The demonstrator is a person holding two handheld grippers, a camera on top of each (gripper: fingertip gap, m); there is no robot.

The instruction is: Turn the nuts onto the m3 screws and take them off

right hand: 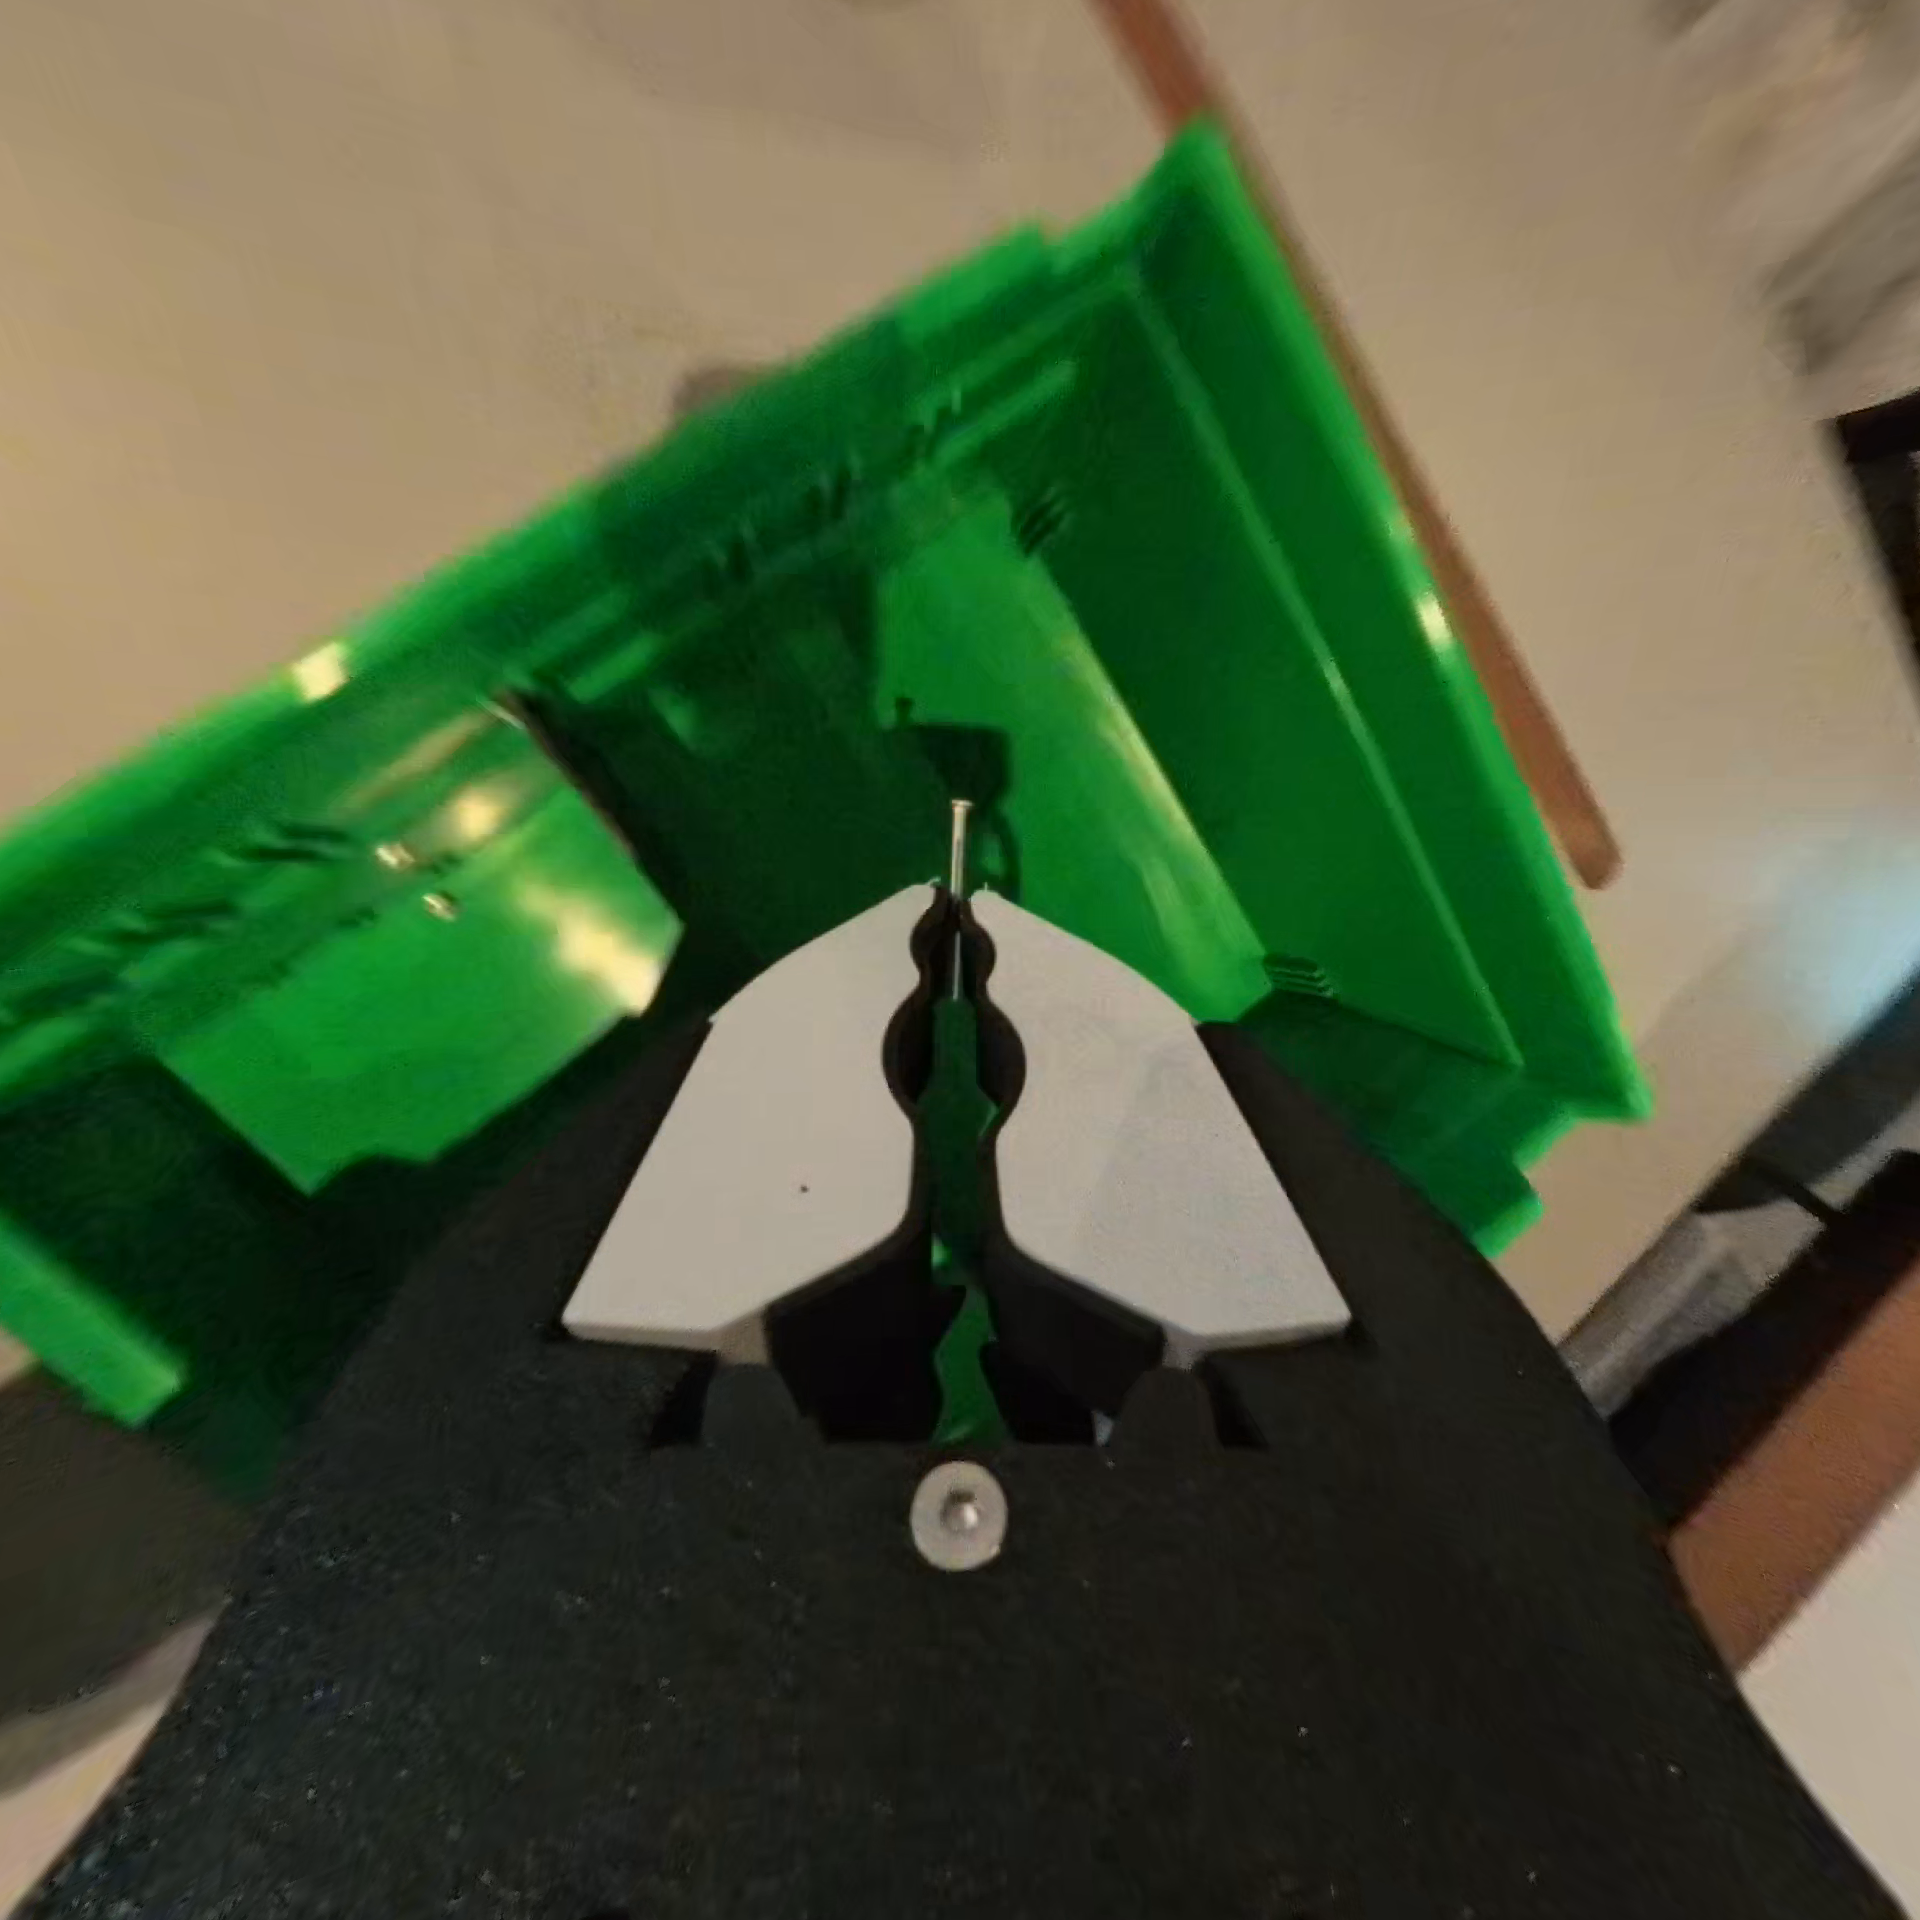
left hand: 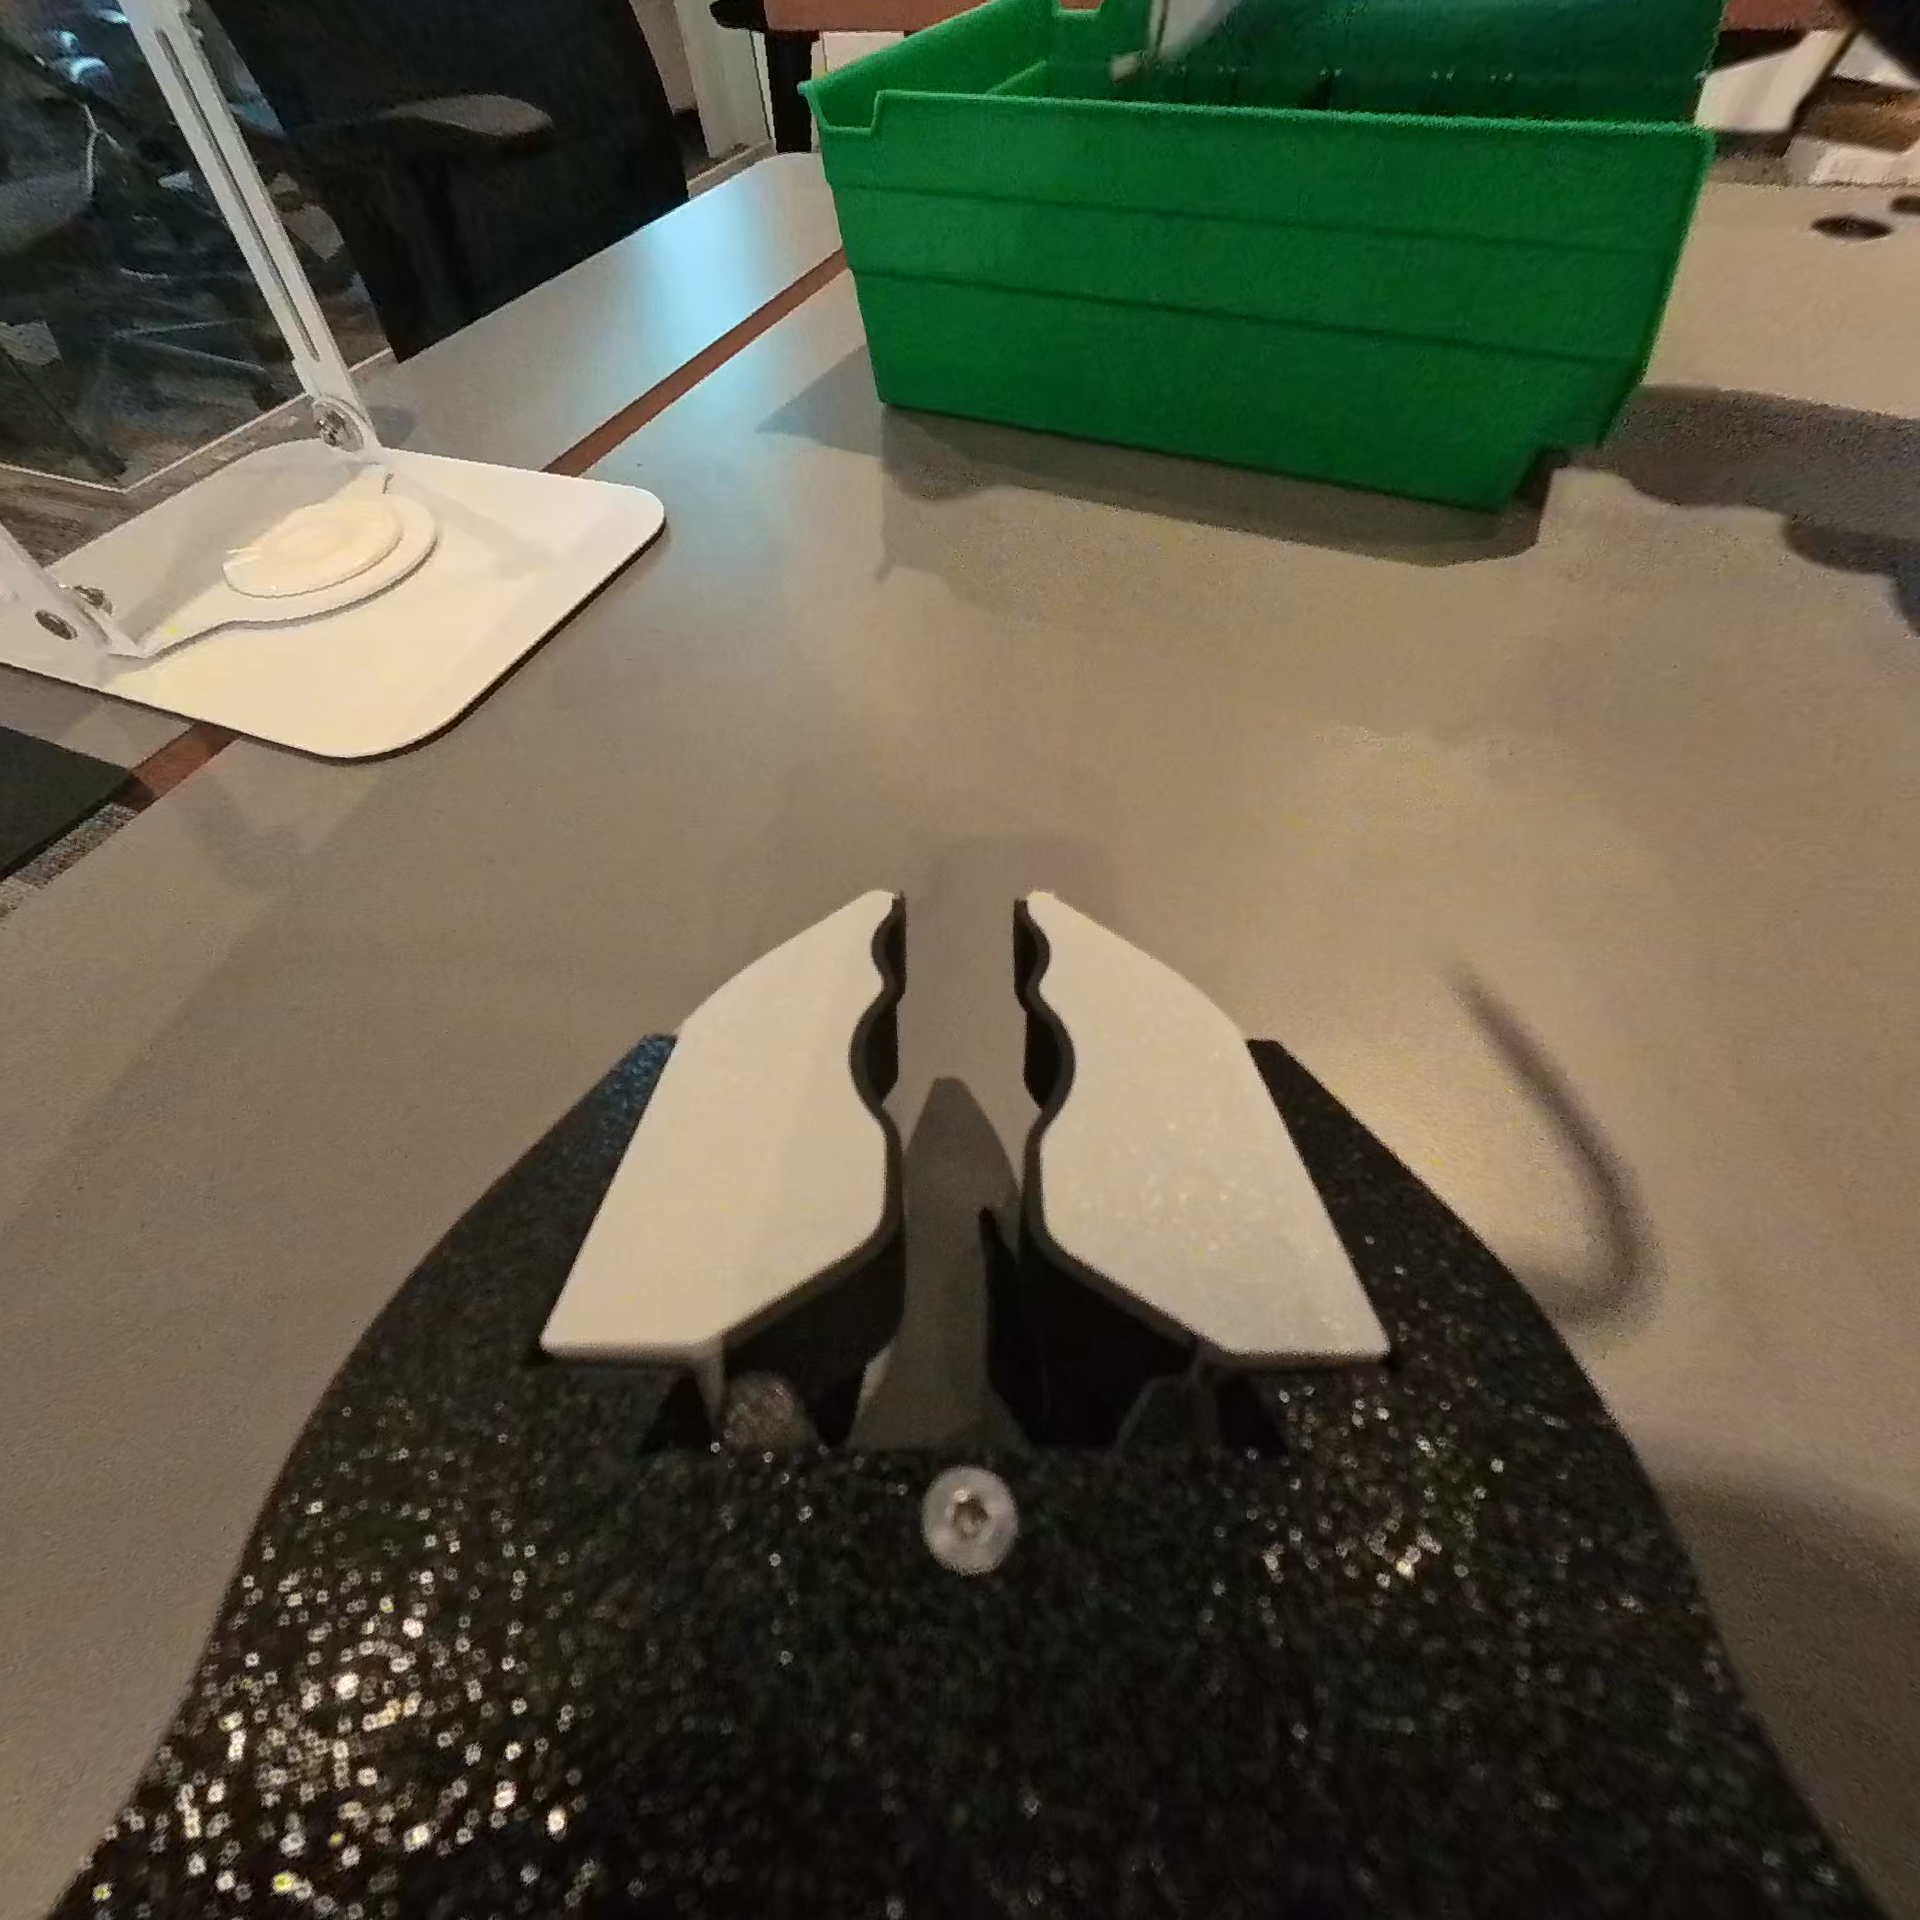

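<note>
Item: m3 screw (right hand: 957, 854), thin, stiff, light, slippery (easily dropped). Location: over green bin (right hand: 1195, 644), pinched by shank in right claw (right hand: 954, 902). Left claw (left hand: 958, 914) released, over desk (left hand: 1143, 727).

Office setting: grey desk (left hand: 1143, 675), dark office chairs (left hand: 436, 135), green parts bin (left hand: 1247, 301).

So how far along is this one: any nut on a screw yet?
Early. Done: the right gripper has a thin silver screw pinched at its tips over the green bin. In hand: nothing else; the left gripper is open and empty above the grey table. Left: no nut is on that screw, so threading and removal remain.
</note>
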